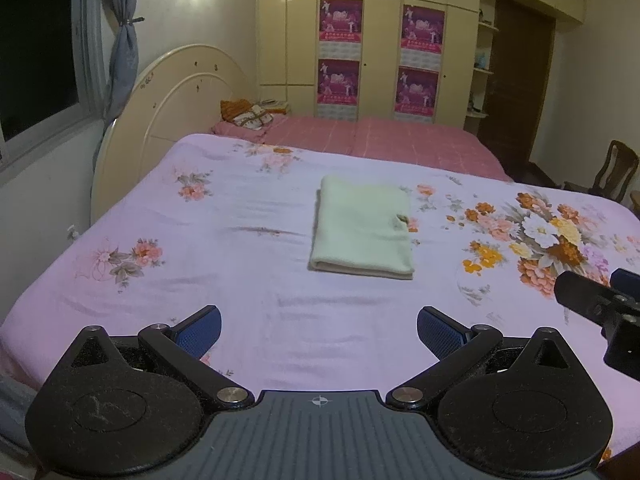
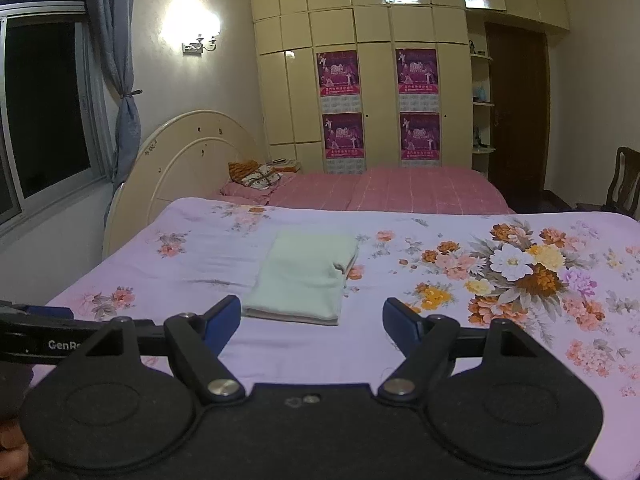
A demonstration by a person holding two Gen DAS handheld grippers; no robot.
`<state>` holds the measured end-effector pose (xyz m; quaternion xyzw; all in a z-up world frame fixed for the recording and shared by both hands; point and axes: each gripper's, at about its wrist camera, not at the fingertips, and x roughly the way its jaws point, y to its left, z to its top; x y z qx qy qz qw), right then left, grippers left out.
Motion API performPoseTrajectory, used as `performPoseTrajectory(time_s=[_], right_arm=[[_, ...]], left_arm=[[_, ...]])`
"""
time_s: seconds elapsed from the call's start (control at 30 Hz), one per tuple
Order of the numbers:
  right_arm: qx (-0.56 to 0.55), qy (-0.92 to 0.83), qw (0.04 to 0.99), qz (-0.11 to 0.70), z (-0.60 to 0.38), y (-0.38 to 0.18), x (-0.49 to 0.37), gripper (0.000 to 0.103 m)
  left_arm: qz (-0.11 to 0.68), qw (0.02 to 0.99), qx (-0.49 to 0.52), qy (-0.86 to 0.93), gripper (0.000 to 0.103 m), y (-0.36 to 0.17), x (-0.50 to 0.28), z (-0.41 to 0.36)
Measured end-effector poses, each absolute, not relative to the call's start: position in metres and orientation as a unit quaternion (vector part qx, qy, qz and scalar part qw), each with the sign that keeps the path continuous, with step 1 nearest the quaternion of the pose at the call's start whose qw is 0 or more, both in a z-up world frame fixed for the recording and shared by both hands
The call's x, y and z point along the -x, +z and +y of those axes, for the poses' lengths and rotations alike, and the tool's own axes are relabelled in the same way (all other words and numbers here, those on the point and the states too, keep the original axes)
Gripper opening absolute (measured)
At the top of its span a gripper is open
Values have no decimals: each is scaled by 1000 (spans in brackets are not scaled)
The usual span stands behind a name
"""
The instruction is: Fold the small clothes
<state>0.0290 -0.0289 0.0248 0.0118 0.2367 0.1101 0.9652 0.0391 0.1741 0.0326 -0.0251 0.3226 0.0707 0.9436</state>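
White lettering reading "GenRo" is showing on the left gripper (image 1: 319, 330) where it edges into the right wrist view. Both it and the right gripper (image 2: 312, 318) are hanging wide apart, gripping nothing, above a floral lilac bedsheet (image 1: 224, 264) where a folded pale-green garment (image 1: 363, 229) is lying mid-bed, facing a poster-hung cream wardrobe (image 1: 384, 40).
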Motion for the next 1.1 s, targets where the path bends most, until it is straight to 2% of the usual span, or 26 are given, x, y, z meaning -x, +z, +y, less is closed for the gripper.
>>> performPoseTrajectory(time_s=[1.1], right_arm=[[-6,103,963,248,-30,18,-26,78]], left_arm=[[314,946,25,79,103,37,-33,166]])
